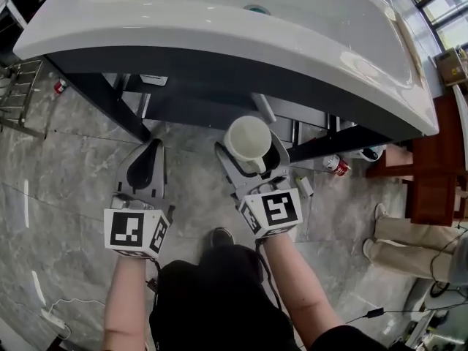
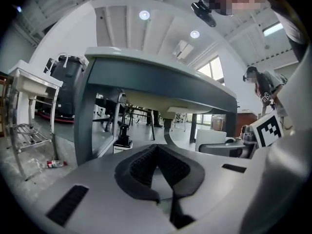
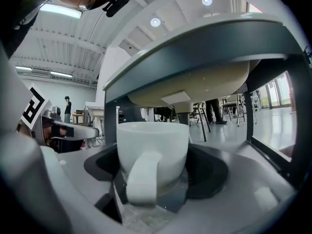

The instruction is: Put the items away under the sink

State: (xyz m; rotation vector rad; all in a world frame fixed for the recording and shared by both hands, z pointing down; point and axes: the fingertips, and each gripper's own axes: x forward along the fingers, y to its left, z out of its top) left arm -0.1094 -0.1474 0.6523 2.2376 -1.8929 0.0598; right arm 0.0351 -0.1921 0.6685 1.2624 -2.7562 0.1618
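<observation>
Two grippers face the sink [image 1: 219,20]: our right gripper [image 1: 254,158] has its jaws clamped on a white mug [image 1: 247,139]; our left gripper [image 1: 146,159] has its jaws pressed together, empty.

Your mug [image 3: 152,152] looks like glossy white ceramic, the sink [image 1: 219,20] smooth and shiny, the floor [image 1: 58,167] polished grey marble-look tile.

Bystander's legs [image 1: 406,234] beside wooden cabinet [image 1: 433,168], on grey marble floor [image 1: 62,196].

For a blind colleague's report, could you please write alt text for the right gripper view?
A white mug is gripped between the jaws, its handle facing the camera. Beyond it stands the sink, seen from below: pale basin underside, dark frame.
</observation>
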